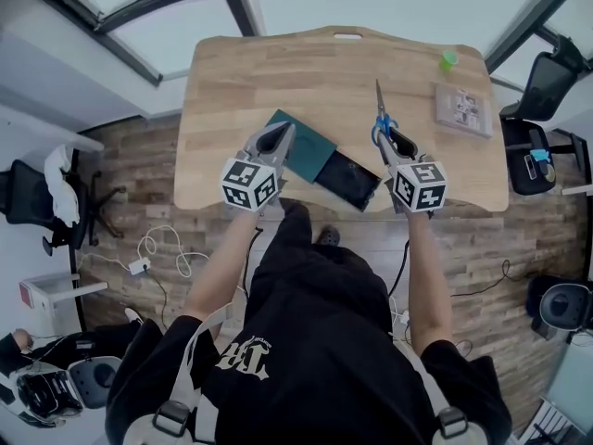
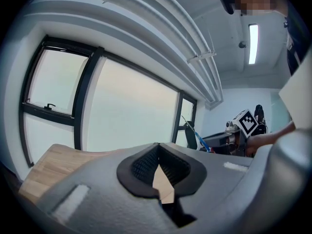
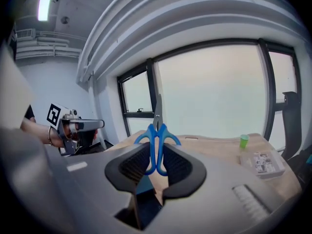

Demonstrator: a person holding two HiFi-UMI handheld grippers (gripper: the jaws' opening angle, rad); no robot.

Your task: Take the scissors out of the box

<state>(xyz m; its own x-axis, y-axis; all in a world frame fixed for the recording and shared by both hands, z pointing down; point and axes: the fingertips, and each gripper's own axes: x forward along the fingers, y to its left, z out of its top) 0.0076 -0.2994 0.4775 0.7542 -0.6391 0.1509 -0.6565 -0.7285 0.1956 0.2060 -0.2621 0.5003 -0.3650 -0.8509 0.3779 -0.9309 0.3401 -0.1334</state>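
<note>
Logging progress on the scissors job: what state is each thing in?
scissors: blades closed, out of the box, held by the handles.
box: open, black inside showing.
right gripper: shut on the scissors.
left gripper: shut, empty.

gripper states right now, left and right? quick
Left gripper: closed, nothing in it.
Right gripper: closed on the scissors, gripped by the blue handles.
</note>
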